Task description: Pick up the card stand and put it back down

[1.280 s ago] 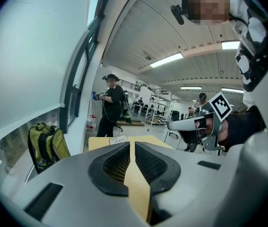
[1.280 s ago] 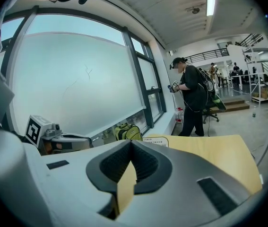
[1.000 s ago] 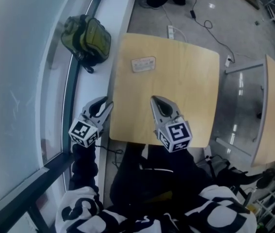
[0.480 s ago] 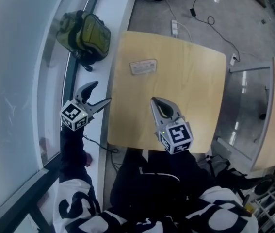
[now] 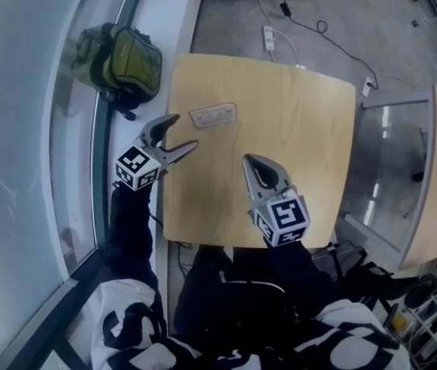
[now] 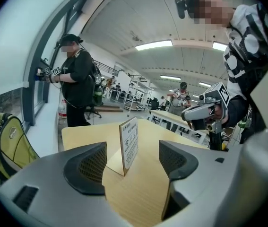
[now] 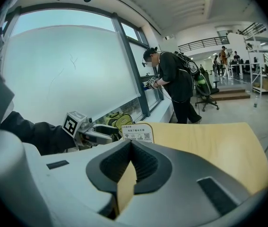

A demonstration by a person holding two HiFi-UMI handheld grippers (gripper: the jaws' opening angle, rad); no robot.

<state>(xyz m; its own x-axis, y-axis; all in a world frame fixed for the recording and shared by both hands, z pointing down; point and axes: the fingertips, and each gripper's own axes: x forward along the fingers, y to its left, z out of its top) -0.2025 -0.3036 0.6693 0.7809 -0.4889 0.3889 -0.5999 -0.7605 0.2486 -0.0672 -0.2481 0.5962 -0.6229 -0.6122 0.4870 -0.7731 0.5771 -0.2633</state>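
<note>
- Table: bears the task's thing.
- Left hand-held gripper: jaws wide, just opened, nothing between them yet. Advance squarely until the pads straddle the panel, then close.
- Right hand-held gripper: jaws together, empty. Best kept clear.
- Card stand: upright, just ahead of the left jaws.

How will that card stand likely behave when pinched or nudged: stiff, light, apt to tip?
The card stand looks like a thin upright panel, so it is probably stiff and light. It stands almost on edge on the table, so a sideways nudge might tip it.
</note>
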